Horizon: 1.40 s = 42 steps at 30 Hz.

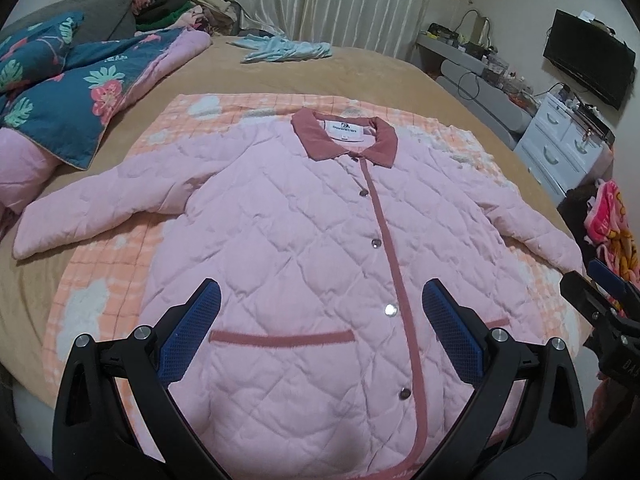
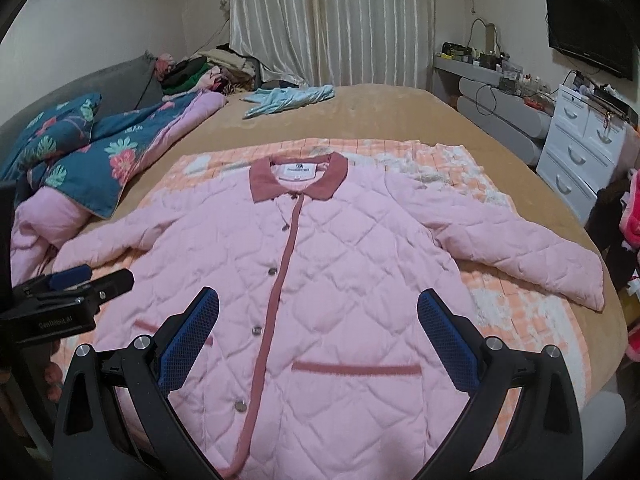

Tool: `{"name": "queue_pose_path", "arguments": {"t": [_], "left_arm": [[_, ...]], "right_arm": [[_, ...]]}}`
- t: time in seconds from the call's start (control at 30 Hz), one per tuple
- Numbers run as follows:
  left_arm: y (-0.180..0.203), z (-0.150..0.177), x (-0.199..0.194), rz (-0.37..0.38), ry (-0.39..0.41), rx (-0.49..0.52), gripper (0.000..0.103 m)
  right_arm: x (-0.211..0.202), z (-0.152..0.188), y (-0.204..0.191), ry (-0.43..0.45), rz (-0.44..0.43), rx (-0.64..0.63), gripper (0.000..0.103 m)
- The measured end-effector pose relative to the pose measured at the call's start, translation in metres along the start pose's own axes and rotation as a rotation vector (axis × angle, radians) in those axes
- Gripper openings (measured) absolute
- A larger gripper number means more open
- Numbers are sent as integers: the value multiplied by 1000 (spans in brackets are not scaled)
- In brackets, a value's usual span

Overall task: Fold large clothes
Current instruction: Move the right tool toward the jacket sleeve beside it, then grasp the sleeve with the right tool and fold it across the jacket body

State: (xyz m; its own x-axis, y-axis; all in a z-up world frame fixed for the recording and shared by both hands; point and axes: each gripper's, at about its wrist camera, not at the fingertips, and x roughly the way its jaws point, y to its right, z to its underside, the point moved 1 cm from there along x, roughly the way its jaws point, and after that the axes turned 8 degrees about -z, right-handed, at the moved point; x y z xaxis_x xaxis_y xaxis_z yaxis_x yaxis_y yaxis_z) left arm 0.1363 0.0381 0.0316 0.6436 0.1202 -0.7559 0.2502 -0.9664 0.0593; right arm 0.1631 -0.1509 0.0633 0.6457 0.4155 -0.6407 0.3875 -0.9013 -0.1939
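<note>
A pink quilted jacket point(image 1: 304, 248) with a dusty-red collar, placket and pocket trims lies flat, front up and buttoned, on the bed, sleeves spread to both sides. It also shows in the right wrist view point(image 2: 344, 264). My left gripper point(image 1: 320, 320) is open and empty, above the jacket's lower left front near the pocket trim. My right gripper point(image 2: 318, 320) is open and empty, above the lower right front. Each gripper shows at the edge of the other's view: the right one point(image 1: 600, 292), the left one point(image 2: 80, 280).
The jacket lies on an orange-and-white checked blanket point(image 1: 96, 304) over a tan bedspread point(image 1: 360, 72). A blue floral quilt point(image 1: 72, 92) lies at the left, a light-blue garment point(image 1: 288, 49) at the far end. A white drawer unit point(image 2: 580, 152) and a TV point(image 2: 588, 32) stand on the right.
</note>
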Motion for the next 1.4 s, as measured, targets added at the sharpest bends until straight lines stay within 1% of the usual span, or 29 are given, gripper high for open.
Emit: {"name": "queue_pose_path", "arguments": {"t": [0.2, 0.27, 0.5, 0.67, 0.8, 0.9, 0.93, 1.0, 1.13, 1.3, 1.4], "left_arm": [[9, -19, 10, -5, 6, 16, 95], [12, -26, 14, 11, 2, 12, 95], [23, -49, 21, 3, 28, 19, 95], [32, -62, 30, 2, 42, 26, 95], [43, -70, 39, 6, 35, 40, 95], [50, -77, 45, 13, 27, 46, 95], [53, -79, 46, 21, 34, 51, 95], [61, -83, 49, 11, 51, 71, 95], [71, -90, 59, 48, 33, 58, 95], [87, -97, 72, 34, 30, 69, 95], [96, -101, 79, 31, 30, 84, 95]], "right_arm": [[9, -18, 11, 20, 18, 20, 99], [12, -25, 14, 31, 28, 16, 99], [24, -45, 33, 44, 39, 54, 99], [29, -62, 49, 73, 53, 92, 99], [31, -76, 63, 102, 73, 117, 99], [34, -84, 78, 116, 84, 151, 99], [36, -86, 85, 122, 88, 165, 99], [39, -89, 99, 129, 96, 204, 99], [44, -93, 123, 144, 107, 270, 99], [51, -97, 154, 152, 165, 304, 99], [55, -96, 171, 154, 181, 337, 99]]}}
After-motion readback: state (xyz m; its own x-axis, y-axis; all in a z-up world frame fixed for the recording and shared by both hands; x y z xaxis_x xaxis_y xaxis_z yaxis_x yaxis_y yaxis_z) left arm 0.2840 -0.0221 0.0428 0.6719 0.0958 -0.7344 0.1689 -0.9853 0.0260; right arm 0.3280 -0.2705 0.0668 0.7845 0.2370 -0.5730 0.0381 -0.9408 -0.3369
